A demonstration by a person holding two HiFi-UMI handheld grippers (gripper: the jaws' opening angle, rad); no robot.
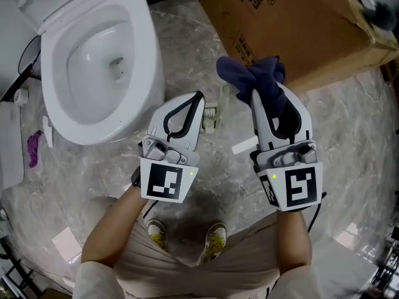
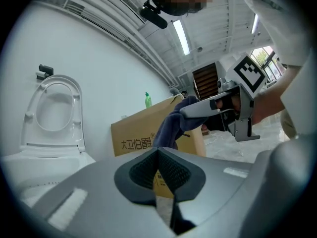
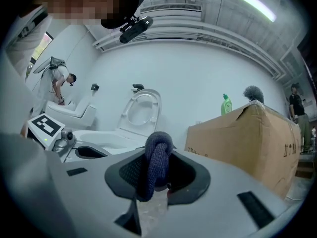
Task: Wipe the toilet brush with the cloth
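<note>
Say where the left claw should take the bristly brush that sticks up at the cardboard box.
Only the brush's grey bristled head shows, poking up over the cardboard box; its handle is hidden. Probably reach down from above with the left claw, now shut and empty, and pinch the stem just under the bristles. The right claw is taken up with the cloth.

On the side of the cardboard box (image 2: 141, 133) you can read dark print: 大卫伯爵, with a ® mark after it. In your head view the same print runs upside down along the box's top edge, cut off, and the smaller lines below it are too fine to read.
</note>
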